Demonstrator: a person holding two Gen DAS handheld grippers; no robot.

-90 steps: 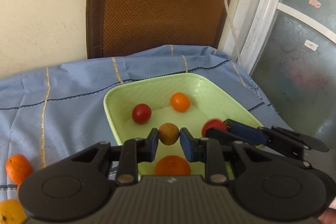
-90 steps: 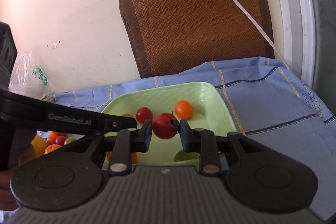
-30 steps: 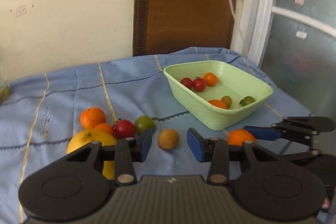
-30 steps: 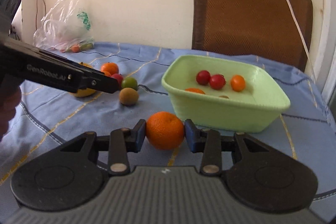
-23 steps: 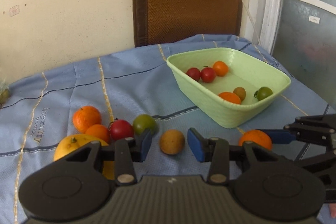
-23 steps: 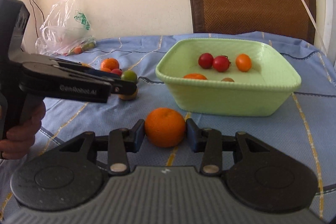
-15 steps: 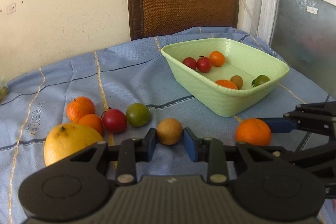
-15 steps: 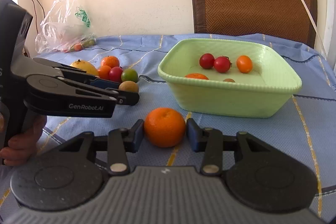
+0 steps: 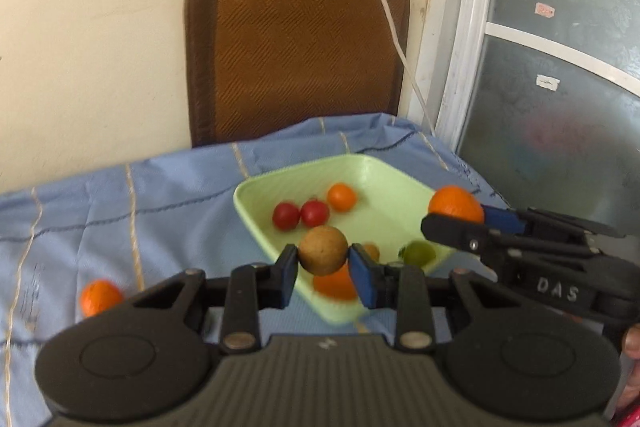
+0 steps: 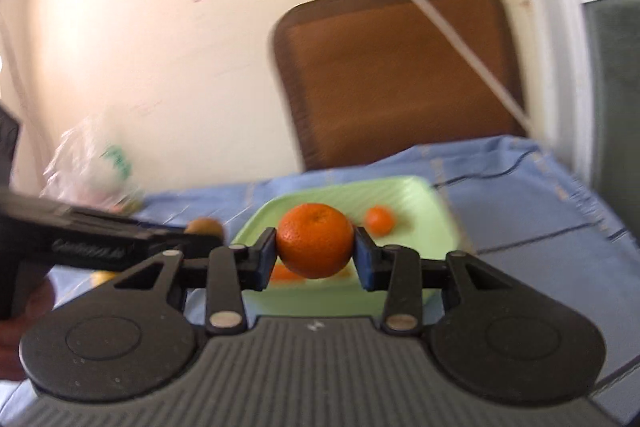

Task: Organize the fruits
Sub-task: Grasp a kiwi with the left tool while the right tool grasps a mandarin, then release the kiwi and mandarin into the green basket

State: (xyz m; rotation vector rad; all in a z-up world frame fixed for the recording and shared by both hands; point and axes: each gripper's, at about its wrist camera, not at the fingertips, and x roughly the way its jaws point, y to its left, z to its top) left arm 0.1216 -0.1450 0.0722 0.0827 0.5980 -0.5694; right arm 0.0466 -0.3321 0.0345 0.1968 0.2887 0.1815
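My left gripper (image 9: 324, 269) is shut on a small brown fruit (image 9: 323, 250) and holds it in the air over the near rim of the pale green basket (image 9: 376, 175). My right gripper (image 10: 316, 259) is shut on an orange (image 10: 315, 239), also lifted over the basket (image 10: 416, 195). In the left wrist view the right gripper's orange (image 9: 455, 205) hangs above the basket's right rim. The basket holds two red tomatoes (image 9: 300, 214), a small orange tomato (image 9: 341, 197), a green tomato (image 9: 419, 253) and an orange (image 9: 334, 285).
A blue cloth (image 9: 160, 195) covers the table. One orange (image 9: 99, 297) lies on it at the left. A brown chair back (image 9: 296, 43) stands behind, a white cable (image 9: 388, 11) hangs from the wall socket, and a plastic bag (image 10: 96, 167) sits far left.
Both grippers closed on their fruit, the left on the brown fruit and the right on the orange, lifted them off the cloth and carried them to above the green basket.
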